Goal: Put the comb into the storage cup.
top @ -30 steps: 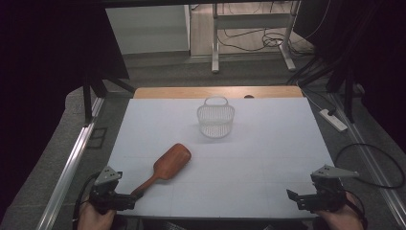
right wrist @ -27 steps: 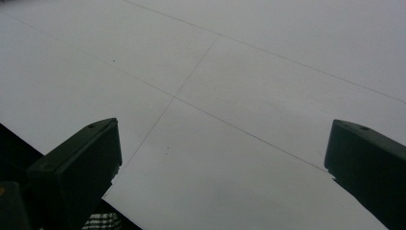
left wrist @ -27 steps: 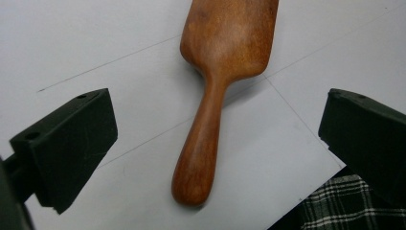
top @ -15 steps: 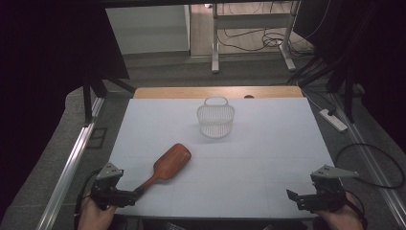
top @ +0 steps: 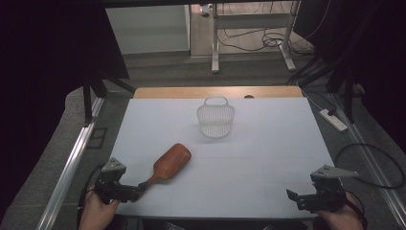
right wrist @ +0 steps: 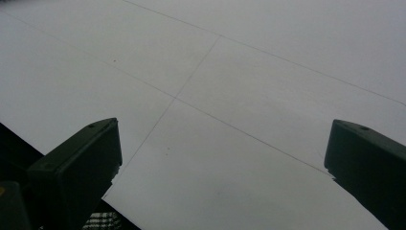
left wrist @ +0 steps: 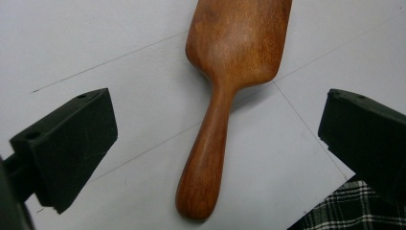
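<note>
A brown wooden paddle brush (top: 168, 164) lies on the white table (top: 268, 143), its handle pointing toward the front left corner. My left gripper (top: 133, 191) is open at that corner. In the left gripper view the handle (left wrist: 206, 163) lies on the table midway between the two wide-apart jaws, touching neither. A small white wire basket (top: 216, 118) with a handle stands upright toward the far middle of the table. My right gripper (top: 294, 197) is open at the front right corner, over bare table (right wrist: 230, 96).
A wooden strip (top: 218, 92) runs along the table's far edge. A metal rail (top: 72, 163) lies left of the table, a power strip (top: 333, 120) and cables on the floor to the right. A plaid cloth (left wrist: 349, 211) shows below the table's front edge.
My left gripper has crept slightly forward, its jaws now on either side of the brush handle. The right gripper, brush and basket have not moved.
</note>
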Demonstrator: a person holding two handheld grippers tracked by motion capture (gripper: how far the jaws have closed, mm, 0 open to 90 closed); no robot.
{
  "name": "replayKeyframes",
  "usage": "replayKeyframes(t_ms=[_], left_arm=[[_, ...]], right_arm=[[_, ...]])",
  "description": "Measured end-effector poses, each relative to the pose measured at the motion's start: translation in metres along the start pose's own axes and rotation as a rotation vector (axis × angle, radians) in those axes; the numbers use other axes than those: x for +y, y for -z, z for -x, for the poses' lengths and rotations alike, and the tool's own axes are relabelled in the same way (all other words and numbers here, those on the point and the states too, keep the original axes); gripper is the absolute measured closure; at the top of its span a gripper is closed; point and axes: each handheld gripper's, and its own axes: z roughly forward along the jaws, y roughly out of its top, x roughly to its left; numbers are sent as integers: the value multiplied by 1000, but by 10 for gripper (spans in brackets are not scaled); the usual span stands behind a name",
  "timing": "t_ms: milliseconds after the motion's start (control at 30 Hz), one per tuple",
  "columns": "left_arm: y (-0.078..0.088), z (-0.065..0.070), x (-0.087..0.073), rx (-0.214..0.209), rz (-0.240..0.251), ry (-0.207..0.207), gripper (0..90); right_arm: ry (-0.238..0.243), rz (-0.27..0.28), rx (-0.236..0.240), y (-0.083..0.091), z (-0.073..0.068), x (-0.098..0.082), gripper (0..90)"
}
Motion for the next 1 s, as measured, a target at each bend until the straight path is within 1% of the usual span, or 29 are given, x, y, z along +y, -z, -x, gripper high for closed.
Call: replayKeyframes(t_ms=[67,200,300,400,633,800,867,1000], left_arm=[[-2,0,3,8,-19,-6,1],[-6,0,8,21,-41,-20,1],[-8,-1,13,22,-68,-36,1],[-10,-2,19,13,-82,-44,0],[-16,-6,30,-4,-135,-68,0],[-24,-8,39,-7,-183,-100,0],[-26,-8,42,-15,-194,-108,0],[-30,-10,47,-15,-212,-120,2]], right_arm=[[0,-1,1,0,0,0,0],[1,0,2,0,0,0,0],[1,0,2,-1,0,0,0],[1,-2,2,-1,0,0,0],[3,-4,1,-1,0,0,0],[5,-4,2,-1,-1,0,0],[6,-4,3,-1,0,0,0],[5,-4,2,-1,0,0,0]])
